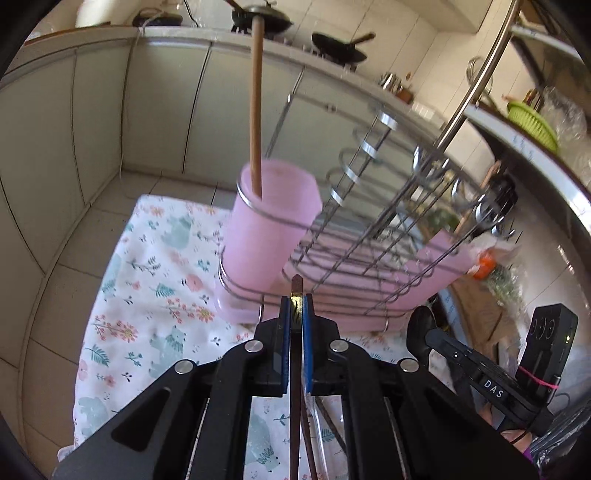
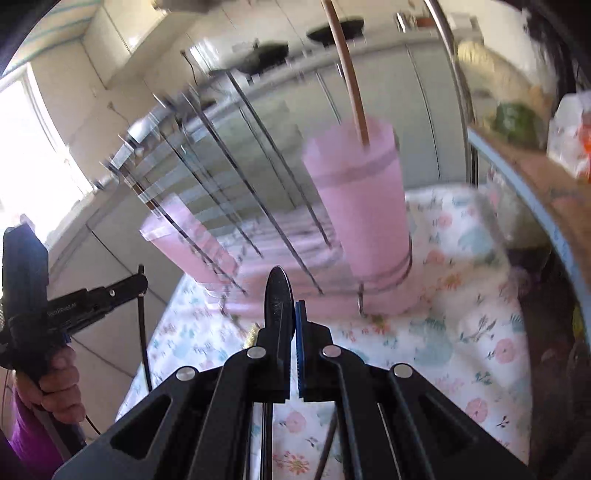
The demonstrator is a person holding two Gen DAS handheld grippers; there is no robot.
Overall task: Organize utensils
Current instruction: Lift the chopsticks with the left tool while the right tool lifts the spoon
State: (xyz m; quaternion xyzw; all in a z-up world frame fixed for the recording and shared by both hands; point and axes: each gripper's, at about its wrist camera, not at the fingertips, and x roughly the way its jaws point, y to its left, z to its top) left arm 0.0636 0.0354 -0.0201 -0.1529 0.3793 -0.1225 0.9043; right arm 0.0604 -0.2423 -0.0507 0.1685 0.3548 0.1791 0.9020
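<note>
One wire dish rack (image 1: 369, 229), two pink cups (image 1: 266, 225) (image 2: 188, 240), one wooden stick (image 1: 255, 107), one dark chopstick (image 1: 296, 291), one black spoon (image 2: 279, 295), two woks (image 1: 264, 16) (image 1: 338, 46).

A home kitchen. Ahead of the left gripper, pale cabinet doors (image 1: 166, 110) run under a counter holding a wok (image 1: 264, 20) and a frying pan (image 1: 340, 46). Nearer stands a wire dish rack (image 1: 369, 221) with a pink utensil cup (image 1: 266, 229) on a floral cloth (image 1: 155, 295). Off to the right sits what looks like a green colander (image 1: 532, 123).
</note>
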